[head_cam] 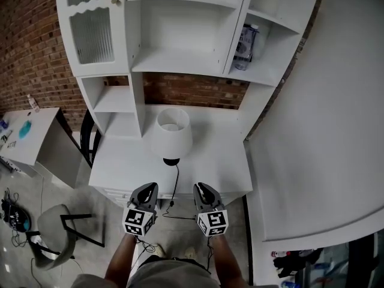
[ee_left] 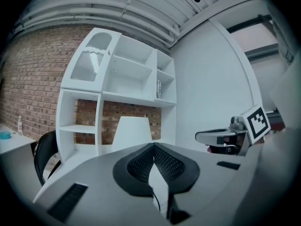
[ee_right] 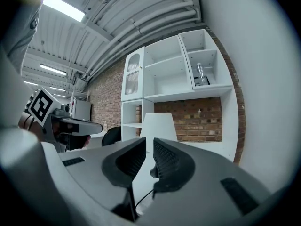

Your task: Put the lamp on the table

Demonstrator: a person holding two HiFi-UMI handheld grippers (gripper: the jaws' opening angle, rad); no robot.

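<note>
Lamp stands upright on the white table, cord running off the front edge. Left hand-held gripper: jaws together, empty. Right hand-held gripper: narrow gap, nothing between. Both well apart from the lamp.

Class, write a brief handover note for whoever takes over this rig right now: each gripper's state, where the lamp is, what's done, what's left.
Left gripper: jaws together, empty, at the table's front edge.
Right gripper: jaws a narrow gap apart, nothing between them, beside the left one.
Lamp: upright on the white table, below the shelves; its cord hangs over the front edge.
Done: lamp is on the table; neither gripper touches it.
Left: apparently nothing.
</note>
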